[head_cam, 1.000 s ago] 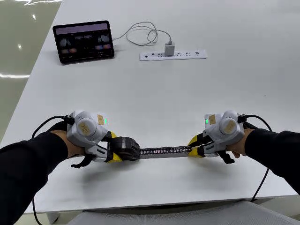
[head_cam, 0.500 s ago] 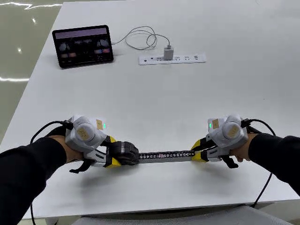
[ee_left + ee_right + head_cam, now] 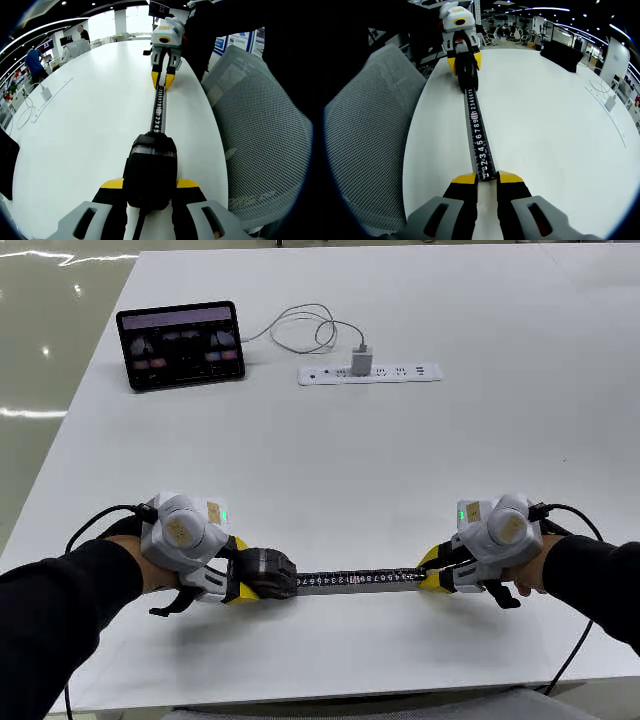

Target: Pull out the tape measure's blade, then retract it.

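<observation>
The head view is looking down on the table (image 3: pixel 400 470); both gripper views are facing each other, low along the tape measure (image 3: pixel 150 170).

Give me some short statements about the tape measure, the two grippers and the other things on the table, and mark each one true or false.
1. The left gripper holds the black case of the tape measure. True.
2. The blade is fully inside the case. False: it is pulled out, and it runs from the case to the right gripper, which is shut on its end.
3. The tablet is on the far left part of the table, with its screen on. True.
4. Nothing is plugged into the power strip. False: a white charger sits in it, and a cable runs from it toward the tablet.
</observation>
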{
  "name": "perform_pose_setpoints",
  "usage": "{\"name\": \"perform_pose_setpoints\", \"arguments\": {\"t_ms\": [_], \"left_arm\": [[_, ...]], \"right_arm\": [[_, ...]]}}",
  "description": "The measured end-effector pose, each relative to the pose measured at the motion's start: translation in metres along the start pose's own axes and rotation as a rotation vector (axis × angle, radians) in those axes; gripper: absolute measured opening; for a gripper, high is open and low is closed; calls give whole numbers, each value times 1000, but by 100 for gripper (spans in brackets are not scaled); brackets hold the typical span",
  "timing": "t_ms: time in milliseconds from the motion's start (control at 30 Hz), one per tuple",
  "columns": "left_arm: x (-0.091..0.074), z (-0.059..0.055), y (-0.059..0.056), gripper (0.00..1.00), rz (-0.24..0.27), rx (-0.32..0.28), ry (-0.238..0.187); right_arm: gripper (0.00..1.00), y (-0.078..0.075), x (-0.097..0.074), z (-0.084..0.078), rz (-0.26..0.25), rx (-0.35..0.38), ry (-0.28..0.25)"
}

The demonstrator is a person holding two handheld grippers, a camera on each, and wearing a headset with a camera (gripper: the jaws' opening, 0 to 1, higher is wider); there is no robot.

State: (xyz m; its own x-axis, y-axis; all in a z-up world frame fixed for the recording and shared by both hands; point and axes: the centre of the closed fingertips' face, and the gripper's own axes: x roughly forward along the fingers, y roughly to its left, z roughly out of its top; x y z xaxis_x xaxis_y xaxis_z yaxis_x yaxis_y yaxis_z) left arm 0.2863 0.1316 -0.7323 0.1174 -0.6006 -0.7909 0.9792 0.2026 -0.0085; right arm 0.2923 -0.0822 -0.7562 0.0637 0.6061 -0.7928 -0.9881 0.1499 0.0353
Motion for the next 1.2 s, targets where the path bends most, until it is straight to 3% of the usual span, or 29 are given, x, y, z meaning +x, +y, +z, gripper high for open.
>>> {"name": "perform_pose_setpoints", "arguments": {"t_ms": [1200], "left_arm": [[-1,1,-2,30,6,-2,-4]], "right_arm": [[8,-5,-14,-17,-15,29,14]]}}
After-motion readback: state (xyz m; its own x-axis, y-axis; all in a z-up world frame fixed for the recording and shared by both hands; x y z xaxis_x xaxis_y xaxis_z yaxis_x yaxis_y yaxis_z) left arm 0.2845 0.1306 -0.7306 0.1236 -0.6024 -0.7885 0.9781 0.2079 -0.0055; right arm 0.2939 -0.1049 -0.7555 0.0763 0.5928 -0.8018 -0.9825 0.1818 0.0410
